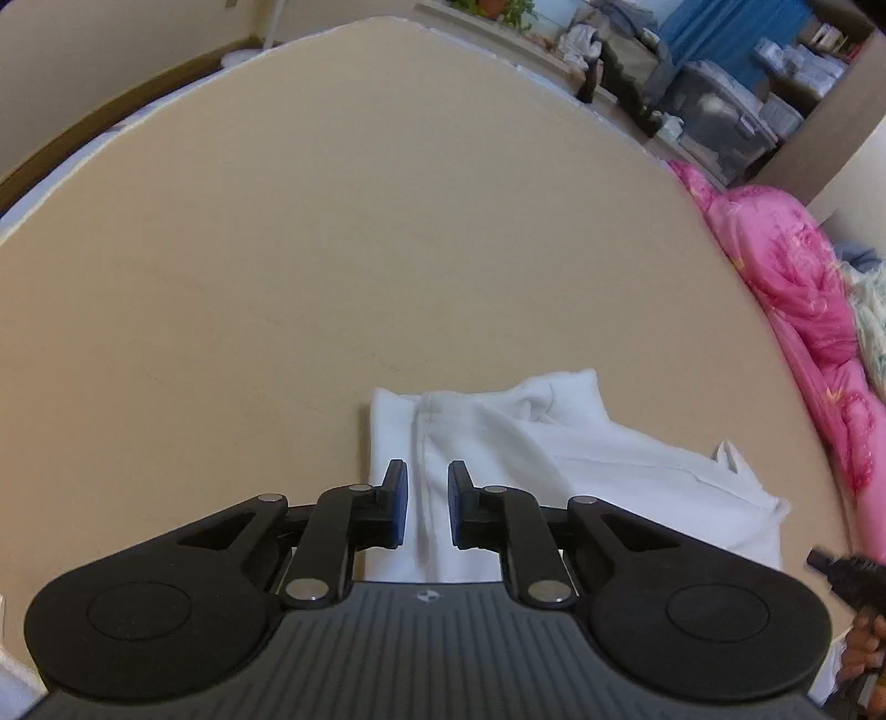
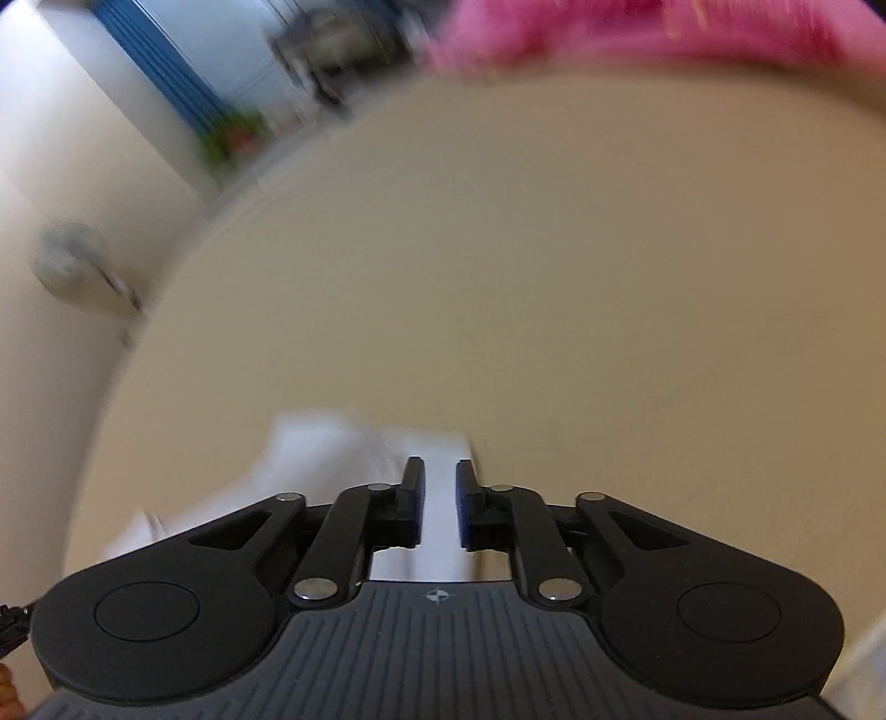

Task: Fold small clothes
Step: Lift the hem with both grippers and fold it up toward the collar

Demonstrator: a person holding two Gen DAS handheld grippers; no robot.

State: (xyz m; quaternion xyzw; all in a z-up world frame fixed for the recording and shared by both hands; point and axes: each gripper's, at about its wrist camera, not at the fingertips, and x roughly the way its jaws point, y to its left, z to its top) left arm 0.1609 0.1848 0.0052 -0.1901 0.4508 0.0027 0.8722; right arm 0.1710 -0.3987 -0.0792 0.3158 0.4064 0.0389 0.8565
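Note:
A small white garment [image 1: 559,465] lies partly folded on the tan surface [image 1: 332,249], its hem and a seam towards the far side. My left gripper [image 1: 427,471] hovers over the garment's left part, fingers a little apart with cloth showing in the gap, gripping nothing. In the blurred right wrist view my right gripper [image 2: 441,471] stands over the white garment [image 2: 343,448] near its edge, fingers also slightly apart and empty. The right gripper's body [image 1: 847,576] shows at the left view's right edge.
A pink quilt [image 1: 797,310] is bunched along the surface's right side and appears in the right wrist view [image 2: 637,33]. Storage boxes [image 1: 720,116] and clutter stand beyond the far edge. A wall lies to the left.

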